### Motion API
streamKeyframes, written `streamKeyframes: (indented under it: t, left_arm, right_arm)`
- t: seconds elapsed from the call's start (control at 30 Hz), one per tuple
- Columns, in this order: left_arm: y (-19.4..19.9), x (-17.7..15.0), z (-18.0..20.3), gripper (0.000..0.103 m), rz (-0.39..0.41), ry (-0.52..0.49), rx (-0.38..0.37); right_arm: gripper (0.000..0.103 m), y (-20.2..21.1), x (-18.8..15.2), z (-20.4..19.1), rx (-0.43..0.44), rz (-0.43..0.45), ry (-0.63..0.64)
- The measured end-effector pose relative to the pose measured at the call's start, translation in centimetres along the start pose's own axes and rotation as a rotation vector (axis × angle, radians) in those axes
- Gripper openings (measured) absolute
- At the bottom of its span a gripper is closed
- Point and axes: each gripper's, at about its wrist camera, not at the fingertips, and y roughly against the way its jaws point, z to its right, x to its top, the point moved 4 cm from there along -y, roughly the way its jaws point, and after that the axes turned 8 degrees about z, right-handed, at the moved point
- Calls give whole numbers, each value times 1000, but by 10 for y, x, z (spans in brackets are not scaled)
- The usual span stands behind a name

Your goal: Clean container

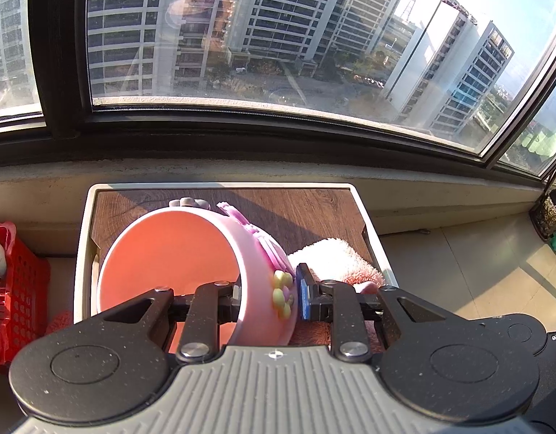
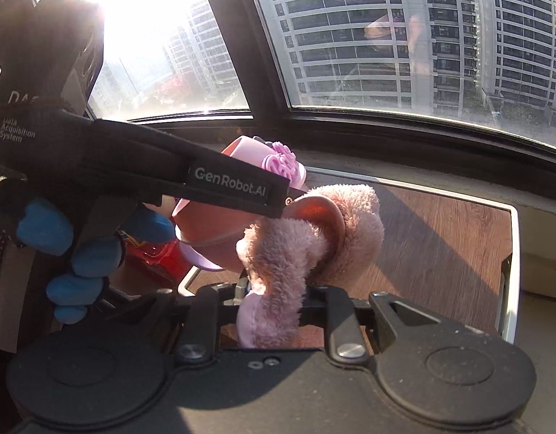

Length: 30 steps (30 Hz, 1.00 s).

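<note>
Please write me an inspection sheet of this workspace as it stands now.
Surface: wood-grain tray with a white rim, set on a windowsill ledge.
Job's things: pink container, tilted with its opening facing the left wrist camera, flower decorations on its outside; fluffy pink cloth bunched against the container's outer wall.
Clutter: red basket left of the tray, a white tube in it.
Grippers: left gripper, jaws shut on the container's wall, one inside, one outside; right gripper, jaws shut on the cloth. A blue-gloved hand holds the left gripper.
Cables: nothing seen.
Surroundings: large window onto high-rise buildings; strong sun glare.
</note>
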Motion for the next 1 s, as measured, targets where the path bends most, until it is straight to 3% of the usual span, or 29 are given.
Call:
streamKeyframes:
  t: [0.17,0.5,1.0]
  left_arm:
    - [2,3,-5,24,5,14,2]
    - [1,0,2,24,-9,-2,-39]
    - [-1,1,-3,24,-7,-4,-10]
  right_arm:
    - [19,2,0,-6,40,-9,39]
    - [19,-6,1,27,-142,-6,-45]
    - [19,3,1,-3,2,0,27]
